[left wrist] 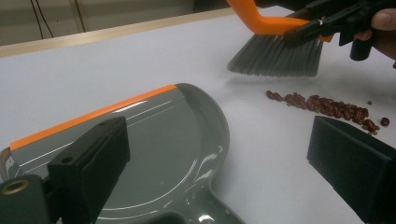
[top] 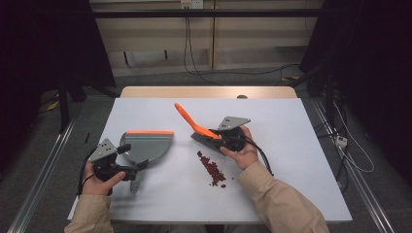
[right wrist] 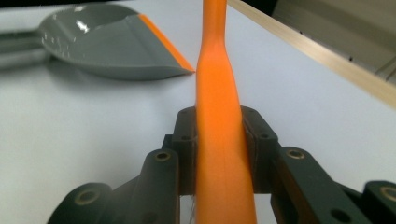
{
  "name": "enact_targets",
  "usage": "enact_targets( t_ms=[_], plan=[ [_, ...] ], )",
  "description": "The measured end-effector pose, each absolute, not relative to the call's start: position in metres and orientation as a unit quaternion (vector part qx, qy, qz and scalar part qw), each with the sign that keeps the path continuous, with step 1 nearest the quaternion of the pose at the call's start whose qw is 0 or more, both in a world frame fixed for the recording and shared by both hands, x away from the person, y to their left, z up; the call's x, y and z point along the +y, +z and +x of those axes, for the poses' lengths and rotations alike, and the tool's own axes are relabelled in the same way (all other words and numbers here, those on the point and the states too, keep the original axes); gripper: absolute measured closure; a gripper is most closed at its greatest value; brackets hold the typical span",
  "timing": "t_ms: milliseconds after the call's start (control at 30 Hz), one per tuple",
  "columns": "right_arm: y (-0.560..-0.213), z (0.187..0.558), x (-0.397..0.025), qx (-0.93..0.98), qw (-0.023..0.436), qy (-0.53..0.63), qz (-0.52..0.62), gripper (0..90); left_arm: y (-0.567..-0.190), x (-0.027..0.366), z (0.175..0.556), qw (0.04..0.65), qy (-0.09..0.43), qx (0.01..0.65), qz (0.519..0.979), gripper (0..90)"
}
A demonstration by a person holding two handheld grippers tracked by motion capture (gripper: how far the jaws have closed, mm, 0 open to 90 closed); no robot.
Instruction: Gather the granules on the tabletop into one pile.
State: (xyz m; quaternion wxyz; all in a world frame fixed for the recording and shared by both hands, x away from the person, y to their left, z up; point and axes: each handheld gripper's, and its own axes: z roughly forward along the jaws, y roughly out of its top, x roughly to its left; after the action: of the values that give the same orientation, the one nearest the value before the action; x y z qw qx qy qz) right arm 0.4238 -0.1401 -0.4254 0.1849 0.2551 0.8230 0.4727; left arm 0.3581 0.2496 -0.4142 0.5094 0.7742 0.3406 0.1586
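Orange-handled brush sits just right of centre in the high view, our right gripper clamped on its handle, bristles hovering above the red beans scattered below it. Our left gripper, lower left, holds its jaws wide around the grey dustpan's handle.

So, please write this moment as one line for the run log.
left claw: open at dustpan handle | right claw: shut on brush | beans: on table, unswept
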Motion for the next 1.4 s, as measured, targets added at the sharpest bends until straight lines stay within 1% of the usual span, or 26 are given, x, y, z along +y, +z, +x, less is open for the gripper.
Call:
enact_targets(
  t_ms=[67, 200, 333, 500, 667, 867, 1167, 1400],
  plan=[
    [-0.428, 0.425, -0.137, 0.83, 0.196, 0.469, 0.228, 71.1, -0.414, 0.25, 0.358, 0.511, 0.158, 0.342, 0.773, 5.7],
    [-0.434, 0.422, -0.133, 0.845, 0.171, 0.467, 0.198, 71.3, -0.414, 0.251, 0.358, 0.51, 0.158, 0.343, 0.773, 5.6],
    [-0.433, 0.412, -0.128, 0.86, 0.162, 0.456, 0.161, 71.4, -0.415, 0.251, 0.358, 0.512, 0.158, 0.344, 0.771, 5.7],
    [-0.432, 0.404, -0.133, 0.867, 0.141, 0.457, 0.136, 71.2, -0.414, 0.252, 0.358, 0.512, 0.158, 0.345, 0.77, 5.7],
    [-0.431, 0.392, -0.136, 0.874, 0.134, 0.454, 0.107, 71.0, -0.414, 0.252, 0.358, 0.513, 0.159, 0.346, 0.77, 5.7],
    [-0.431, 0.383, -0.139, 0.875, 0.125, 0.457, 0.1, 70.9, -0.414, 0.252, 0.357, 0.512, 0.159, 0.345, 0.771, 5.7],
    [-0.431, 0.374, -0.138, 0.872, 0.134, 0.459, 0.103, 70.9, -0.414, 0.251, 0.357, 0.512, 0.159, 0.345, 0.77, 5.7],
    [-0.431, 0.369, -0.139, 0.873, 0.132, 0.459, 0.098, 71.0, -0.413, 0.252, 0.357, 0.512, 0.16, 0.344, 0.771, 5.7]
  ],
)
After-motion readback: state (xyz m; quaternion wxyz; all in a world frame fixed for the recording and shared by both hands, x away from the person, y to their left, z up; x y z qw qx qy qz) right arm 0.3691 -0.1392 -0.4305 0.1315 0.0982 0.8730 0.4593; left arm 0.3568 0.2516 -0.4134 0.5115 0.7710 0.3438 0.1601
